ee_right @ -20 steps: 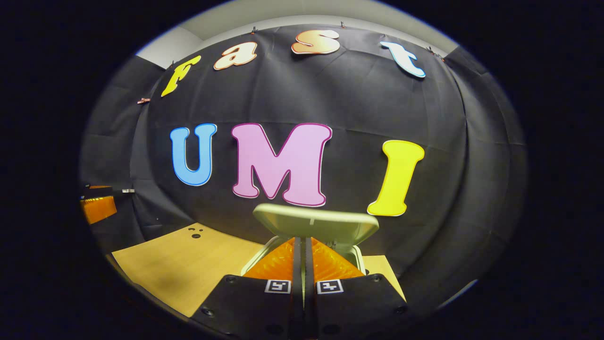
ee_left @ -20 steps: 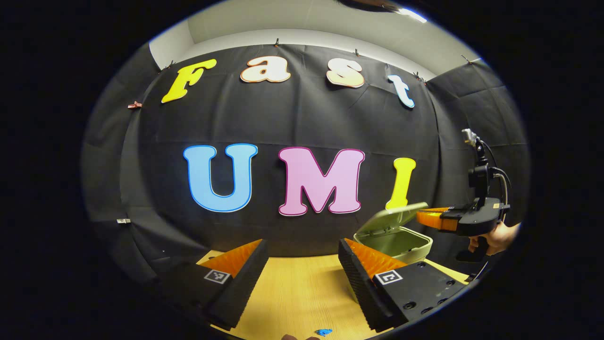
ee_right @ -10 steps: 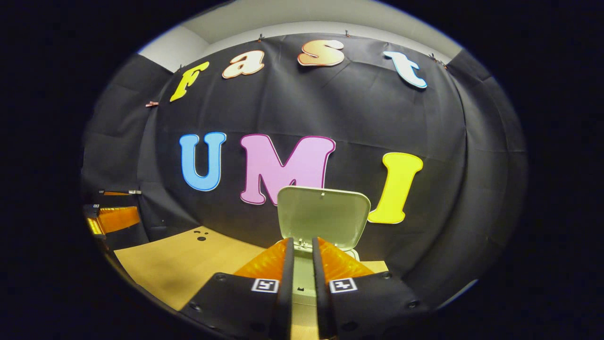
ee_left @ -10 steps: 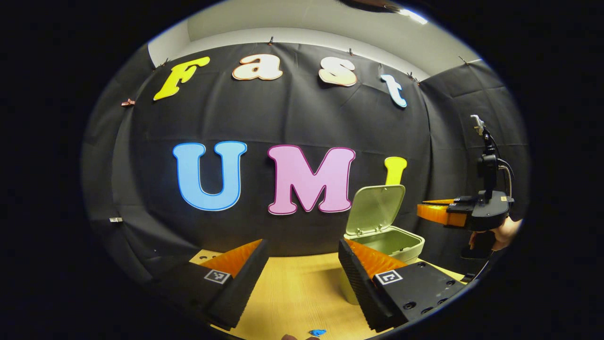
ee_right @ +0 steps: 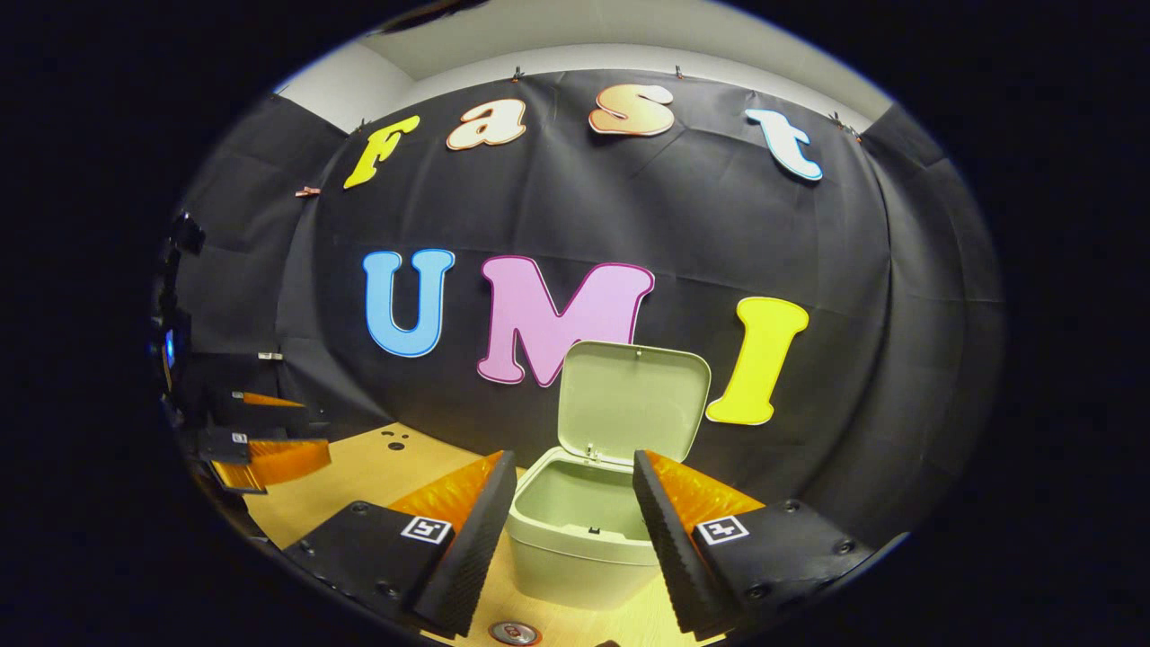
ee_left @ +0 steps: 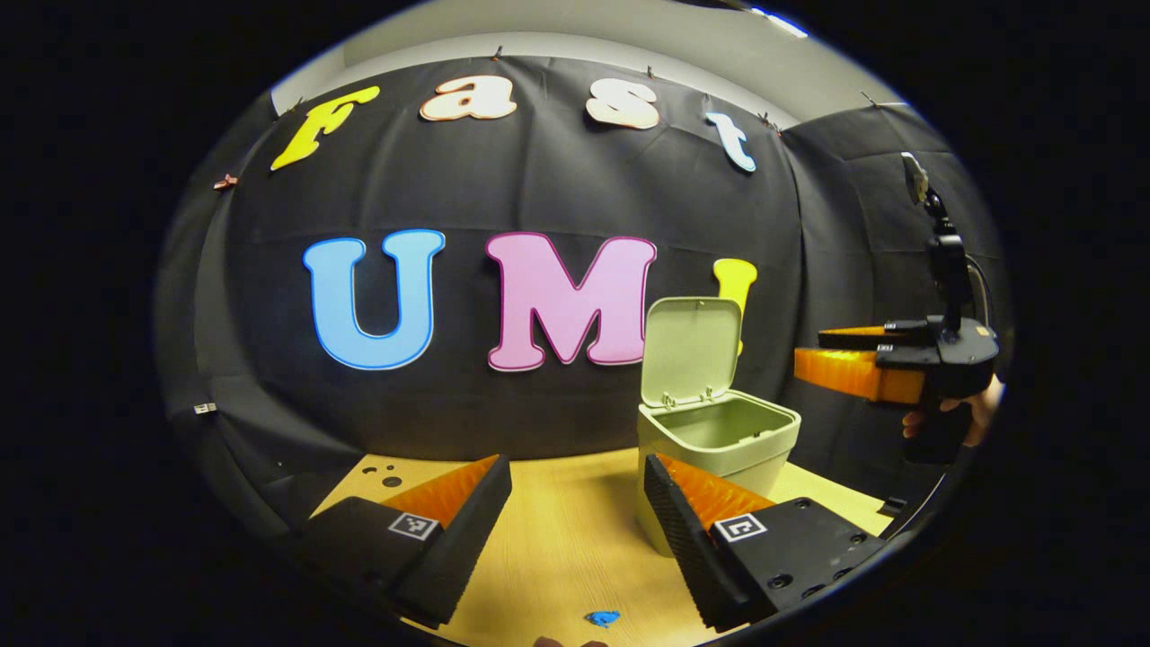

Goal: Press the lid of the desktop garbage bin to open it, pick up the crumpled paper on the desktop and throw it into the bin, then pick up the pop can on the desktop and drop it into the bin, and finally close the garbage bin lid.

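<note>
The pale green bin [ee_right: 584,539] stands on the wooden table [ee_right: 359,476] with its lid [ee_right: 633,404] upright and its inside empty as far as I can see. My right gripper [ee_right: 572,467] is open, hovering just in front of and above the bin's rim, touching nothing. The silver top of the pop can [ee_right: 515,633] peeks in at the bottom edge, in front of the bin. In the left gripper view the bin [ee_left: 719,440] sits right of centre with its lid [ee_left: 692,350] up. My left gripper [ee_left: 575,467] is open and holds nothing. The right gripper [ee_left: 809,352] floats to the bin's right.
A small blue scrap [ee_left: 604,618] lies on the table [ee_left: 557,539] near its front edge. Small dark holes [ee_right: 393,438] mark the table's far left. A hand [ee_left: 952,418] holds the right gripper. The left gripper [ee_right: 296,427] hovers at the table's left side.
The bin lid swung from half raised to fully upright. My right gripper went from shut to open and drew back from the lid. The left gripper stayed open.
</note>
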Available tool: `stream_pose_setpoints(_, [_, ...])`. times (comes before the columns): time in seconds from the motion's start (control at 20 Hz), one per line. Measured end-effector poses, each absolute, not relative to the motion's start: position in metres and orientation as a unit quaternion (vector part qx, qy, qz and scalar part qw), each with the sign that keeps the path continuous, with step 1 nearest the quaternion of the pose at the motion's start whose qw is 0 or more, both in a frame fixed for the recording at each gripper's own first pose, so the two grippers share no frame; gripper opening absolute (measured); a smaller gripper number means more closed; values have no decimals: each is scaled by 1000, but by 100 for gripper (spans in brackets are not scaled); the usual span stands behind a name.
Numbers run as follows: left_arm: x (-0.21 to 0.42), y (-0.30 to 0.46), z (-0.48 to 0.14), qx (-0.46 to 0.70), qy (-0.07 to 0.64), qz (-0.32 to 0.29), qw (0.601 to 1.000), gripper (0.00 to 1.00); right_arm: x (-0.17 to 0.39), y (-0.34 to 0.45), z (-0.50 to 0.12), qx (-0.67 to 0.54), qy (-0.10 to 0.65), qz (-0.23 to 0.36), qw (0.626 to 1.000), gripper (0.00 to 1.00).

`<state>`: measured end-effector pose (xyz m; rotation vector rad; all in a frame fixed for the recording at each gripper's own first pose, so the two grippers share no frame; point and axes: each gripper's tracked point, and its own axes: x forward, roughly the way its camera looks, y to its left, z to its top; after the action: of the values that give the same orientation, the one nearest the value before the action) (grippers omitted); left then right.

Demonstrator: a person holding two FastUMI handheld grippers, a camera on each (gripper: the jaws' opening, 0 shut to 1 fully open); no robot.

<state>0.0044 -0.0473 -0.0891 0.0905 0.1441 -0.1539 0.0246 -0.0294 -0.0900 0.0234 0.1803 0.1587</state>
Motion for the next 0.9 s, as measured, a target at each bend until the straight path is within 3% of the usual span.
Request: stream_pose_setpoints(0.9, [-17,-61,-288,53,263,-148,952,96,-46,-36,-139,8,201,37,979,86])
